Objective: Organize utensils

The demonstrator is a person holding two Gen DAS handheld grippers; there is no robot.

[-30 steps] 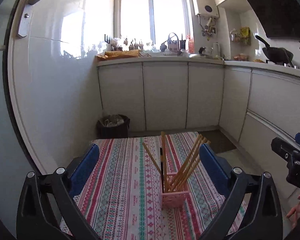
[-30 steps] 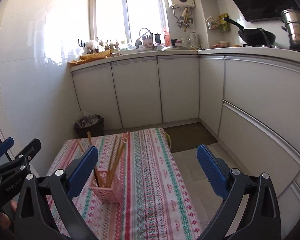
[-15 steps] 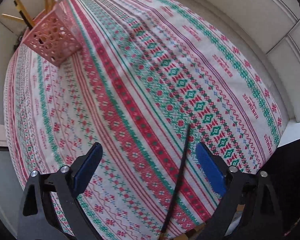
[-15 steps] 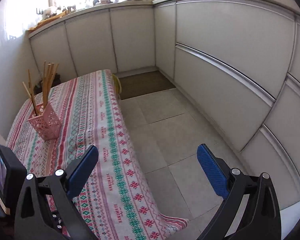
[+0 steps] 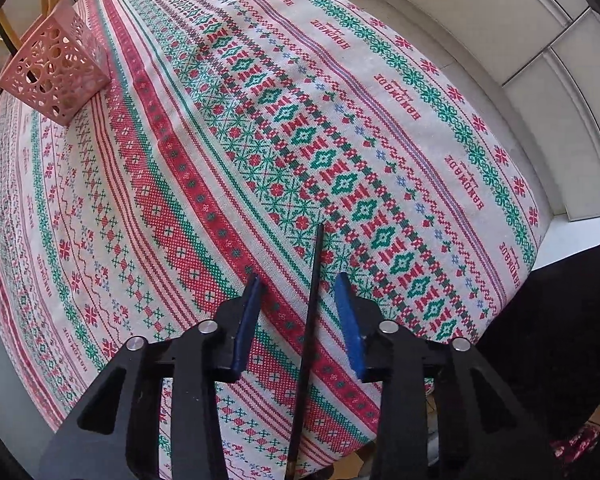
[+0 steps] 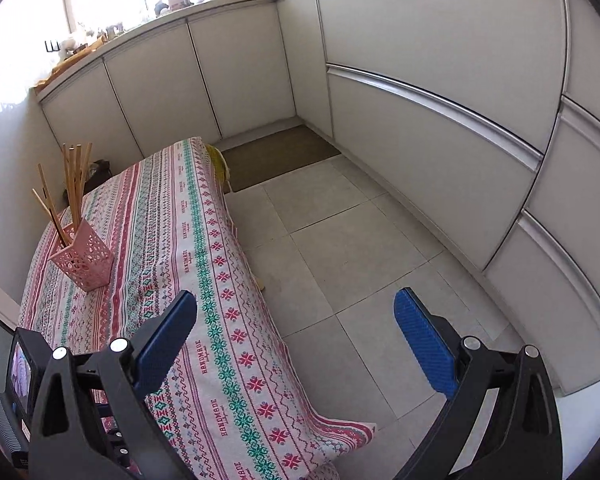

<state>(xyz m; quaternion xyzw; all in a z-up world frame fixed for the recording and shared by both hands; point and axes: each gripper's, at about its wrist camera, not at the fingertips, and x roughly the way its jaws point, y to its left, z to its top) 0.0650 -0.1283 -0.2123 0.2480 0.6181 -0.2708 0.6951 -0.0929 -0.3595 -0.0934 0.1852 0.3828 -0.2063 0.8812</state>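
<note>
A black chopstick (image 5: 309, 332) lies on the patterned tablecloth (image 5: 228, 168) near the front edge. My left gripper (image 5: 299, 285) hangs low over it, fingers on either side of the stick with gaps to both, half closed and not touching it. A pink perforated holder (image 5: 54, 70) stands at the far left with wooden chopsticks in it; it also shows in the right wrist view (image 6: 85, 258) with the wooden chopsticks (image 6: 73, 184) upright. My right gripper (image 6: 296, 318) is wide open and empty, held over the table's right edge and the floor.
The table's right edge drops to a tiled floor (image 6: 340, 248). White cabinets (image 6: 440, 80) line the far and right walls. A brown mat (image 6: 276, 156) lies beyond the table. The left gripper's body (image 6: 18, 384) is at the right view's lower left.
My left gripper swung down from the room view to the table, came lower over the black chopstick, and its fingers narrowed around it. My right gripper tilted down toward the floor.
</note>
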